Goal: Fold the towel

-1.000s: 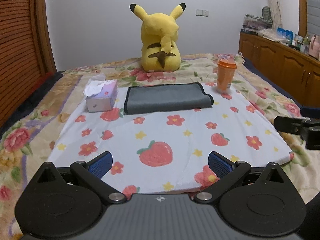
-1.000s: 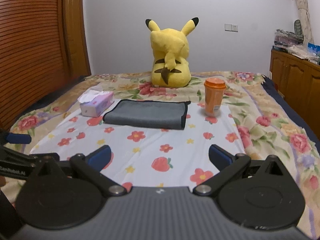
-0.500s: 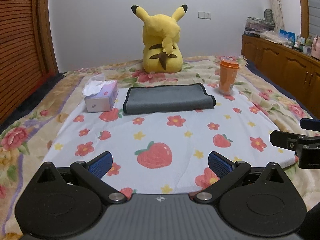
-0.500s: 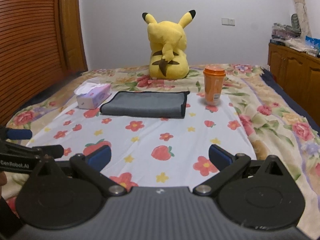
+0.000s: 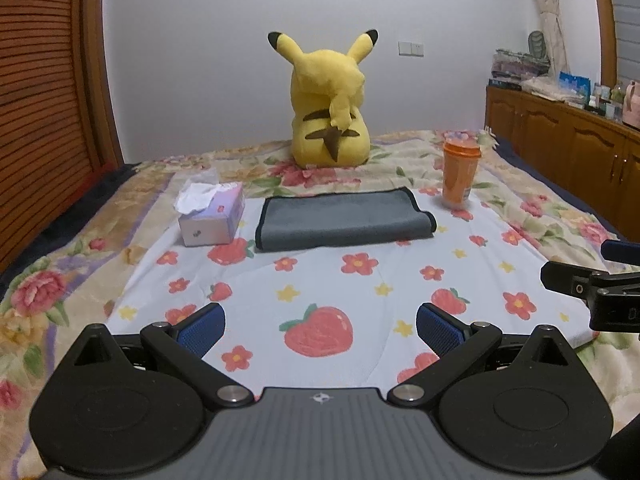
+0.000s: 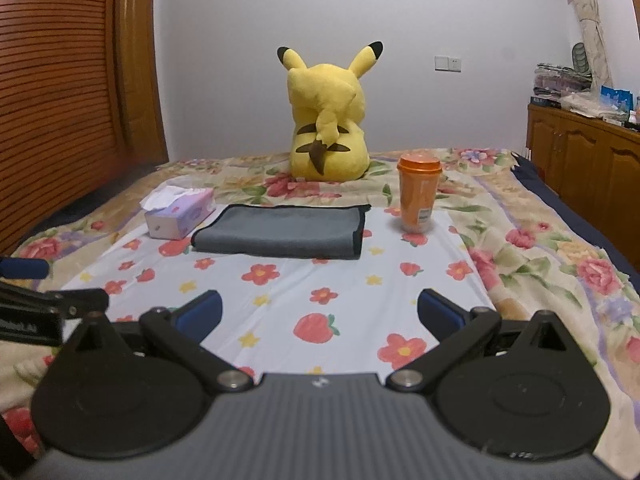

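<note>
A grey towel with a dark edge [image 5: 342, 220] lies folded and flat on the white strawberry-print cloth [image 5: 320, 280], far ahead of both grippers; it also shows in the right wrist view [image 6: 282, 232]. My left gripper [image 5: 320, 326] is open and empty, hovering over the near part of the cloth. My right gripper [image 6: 319, 312] is open and empty too, to the right of the left one. Part of the right gripper shows at the right edge of the left wrist view [image 5: 592, 288], and part of the left gripper at the left edge of the right wrist view [image 6: 48, 308].
A tissue box [image 5: 212, 216] stands left of the towel, an orange cup [image 5: 460, 174] to its right, a yellow plush toy [image 5: 330, 108] behind it. All sit on a floral bedspread [image 6: 540, 248]. Wooden cabinets [image 5: 568, 160] line the right wall, a slatted wooden panel [image 6: 60, 100] the left.
Both grippers have drawn back and tilted slightly, so the towel and bed sit a little lower and farther in view. Both stay open; the towel has not moved.
</note>
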{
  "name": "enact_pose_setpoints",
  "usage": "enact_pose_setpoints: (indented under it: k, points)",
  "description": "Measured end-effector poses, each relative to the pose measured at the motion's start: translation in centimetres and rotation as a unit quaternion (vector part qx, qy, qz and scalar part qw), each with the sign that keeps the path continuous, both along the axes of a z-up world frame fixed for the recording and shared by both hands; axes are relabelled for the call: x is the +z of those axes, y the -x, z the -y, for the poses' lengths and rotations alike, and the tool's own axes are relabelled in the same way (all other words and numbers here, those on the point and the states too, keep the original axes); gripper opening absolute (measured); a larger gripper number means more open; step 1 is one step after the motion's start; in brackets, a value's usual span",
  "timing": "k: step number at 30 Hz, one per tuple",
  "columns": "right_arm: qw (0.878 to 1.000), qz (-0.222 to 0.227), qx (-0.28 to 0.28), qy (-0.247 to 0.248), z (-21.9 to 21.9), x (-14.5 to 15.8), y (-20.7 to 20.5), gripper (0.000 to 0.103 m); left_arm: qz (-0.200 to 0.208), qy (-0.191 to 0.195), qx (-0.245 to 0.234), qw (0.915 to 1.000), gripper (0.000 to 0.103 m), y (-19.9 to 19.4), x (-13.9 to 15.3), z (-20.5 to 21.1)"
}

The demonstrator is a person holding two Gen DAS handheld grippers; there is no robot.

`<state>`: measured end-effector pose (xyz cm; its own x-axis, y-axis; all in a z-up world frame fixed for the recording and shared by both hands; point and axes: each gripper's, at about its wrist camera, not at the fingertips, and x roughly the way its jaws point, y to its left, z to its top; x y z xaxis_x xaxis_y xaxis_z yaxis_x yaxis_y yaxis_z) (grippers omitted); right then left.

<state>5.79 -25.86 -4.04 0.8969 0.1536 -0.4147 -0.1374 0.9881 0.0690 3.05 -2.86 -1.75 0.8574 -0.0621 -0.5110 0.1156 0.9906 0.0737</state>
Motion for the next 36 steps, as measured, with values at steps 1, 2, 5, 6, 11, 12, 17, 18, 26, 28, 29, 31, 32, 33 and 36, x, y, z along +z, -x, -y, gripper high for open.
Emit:
enact_pose_setpoints:
  k: [1,2,5,6,11,12,17,18,26,28,29,31,32,33,36]
  points:
    - [1.000,0.002,-0.002,0.001,0.0,0.0,0.0,0.103,0.003,0.000,0.000,1.0000,0.103,0.0,0.1,0.0]
    - [1.000,0.005,-0.003,0.001,0.0,0.0,0.1,0.103,0.007,0.001,0.000,1.0000,0.103,0.1,0.2,-0.1]
    - [1.000,0.013,-0.005,-0.001,0.2,0.2,0.2,0.103,0.020,0.005,-0.004,0.9998,0.103,0.4,0.5,-0.2]
    - [1.000,0.016,-0.006,-0.002,0.2,0.2,0.3,0.103,0.023,0.006,-0.004,0.9997,0.103,0.5,0.6,-0.2]
    - [1.000,0.029,-0.009,-0.005,0.4,0.5,0.6,0.103,0.038,0.006,-0.007,0.9992,0.103,1.0,1.1,-0.1]
    - [0.999,0.030,-0.009,-0.005,0.5,0.5,0.6,0.103,0.041,0.007,-0.007,0.9991,0.103,1.1,1.2,-0.1]
    - [0.999,0.042,-0.017,-0.004,0.8,0.8,0.8,0.103,0.053,0.009,-0.002,0.9986,0.103,1.2,1.5,-0.4]
    - [0.999,0.044,-0.018,-0.004,0.8,0.8,0.8,0.103,0.055,0.011,-0.001,0.9984,0.103,1.2,1.6,-0.5]
    - [0.998,0.058,-0.026,-0.009,1.2,1.1,1.1,0.103,0.063,0.018,0.005,0.9978,0.103,1.4,2.0,-1.0]
    - [0.998,0.062,-0.026,-0.010,1.3,1.2,1.2,0.103,0.067,0.018,0.005,0.9976,0.103,1.5,2.1,-1.0]
    - [0.998,0.064,-0.027,-0.011,1.3,1.2,1.2,0.103,0.069,0.016,0.004,0.9975,0.103,1.6,2.1,-1.0]
    - [0.997,0.067,-0.028,-0.013,1.4,1.3,1.2,0.103,0.072,0.014,0.004,0.9973,0.103,1.7,2.1,-0.9]
    - [0.997,0.069,-0.029,-0.014,1.5,1.3,1.2,0.103,0.073,0.013,0.004,0.9973,0.103,1.7,2.1,-0.9]
    - [0.997,0.071,-0.030,-0.014,1.5,1.3,1.2,0.103,0.073,0.014,0.004,0.9972,0.103,1.7,2.1,-1.0]
    - [0.996,0.076,-0.033,-0.016,1.7,1.4,1.3,0.103,0.076,0.019,0.004,0.9969,0.103,1.8,2.2,-1.2]
